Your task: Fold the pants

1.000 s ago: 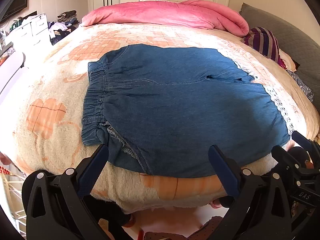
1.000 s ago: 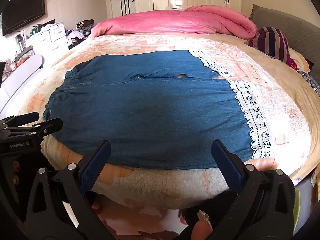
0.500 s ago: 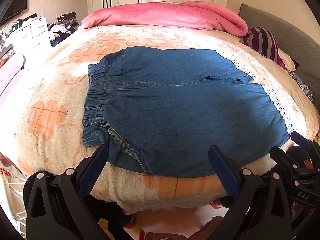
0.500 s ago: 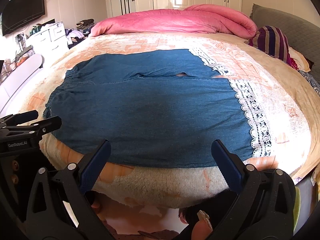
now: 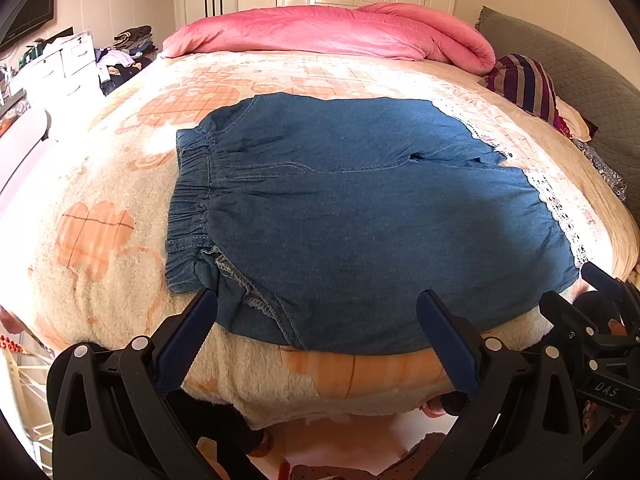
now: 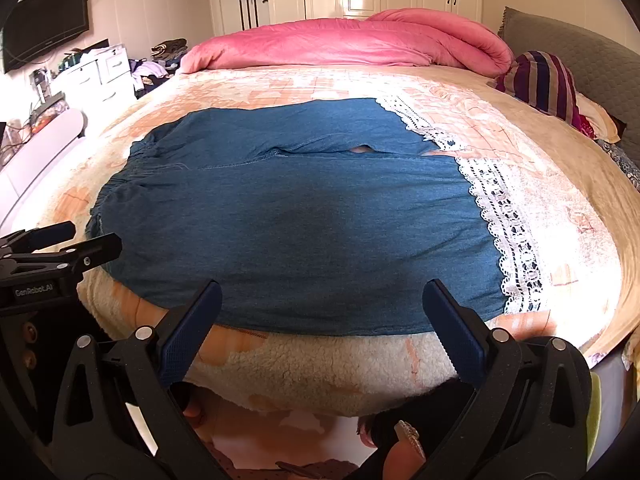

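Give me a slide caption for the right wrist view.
Open right gripper hovers at the bed's near edge before blue denim pants laid flat.

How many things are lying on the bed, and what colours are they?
Blue: 1, the denim pants
Pink: 1, the rolled-up comforter
Striped purple and tan: 1, the striped cushion
Cream and orange: 1, the fleece blanket under them all
Total: 4
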### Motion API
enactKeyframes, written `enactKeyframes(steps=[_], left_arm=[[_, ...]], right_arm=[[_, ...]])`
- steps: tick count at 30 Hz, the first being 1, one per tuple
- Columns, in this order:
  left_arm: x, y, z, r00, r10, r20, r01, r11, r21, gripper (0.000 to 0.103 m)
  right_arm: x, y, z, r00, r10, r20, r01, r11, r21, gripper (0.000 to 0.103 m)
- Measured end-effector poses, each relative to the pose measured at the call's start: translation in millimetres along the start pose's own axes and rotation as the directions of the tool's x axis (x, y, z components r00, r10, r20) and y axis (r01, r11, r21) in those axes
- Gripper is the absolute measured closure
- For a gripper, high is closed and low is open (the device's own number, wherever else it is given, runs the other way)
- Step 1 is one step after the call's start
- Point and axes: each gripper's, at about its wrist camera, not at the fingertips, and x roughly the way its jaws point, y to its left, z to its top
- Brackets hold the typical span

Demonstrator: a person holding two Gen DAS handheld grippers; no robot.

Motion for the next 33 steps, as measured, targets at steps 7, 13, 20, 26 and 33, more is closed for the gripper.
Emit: enactKeyframes(steps=[7,13,20,26,33], left_arm=[[2,0,-3,1.0,0.0,0.001,0.0,1.0,0.005,0.004],[6,-1,-1,1.0,-0.008,-0.003,0.008,1.0,0.01,0.004],[13,-1,6,0.998,-0.057,-0.001,0.057,0.998,0.014,0.004],[26,2,32,0.998,-0.062,0.013,0.062,0.998,0.009,0.004],[51,13,76,0.999,-0.048,0.015,0.048,0.999,-0.001,0.004]], right_arm=[[2,0,0,1.0,0.001,-0.003,-0.001,1.0,0.002,0.008],[4,0,1,1.0,0.003,-0.005,-0.003,1.0,0.004,0.008],[13,-8,9,1.0,0.014,-0.011,-0.014,1.0,0.005,0.008],[29,-33,43,1.0,-0.017,0.005,0.017,1.0,0.01,0.008],[63,-70,99,0.998,-0.064,0.013,0.064,0.997,0.034,0.008]])
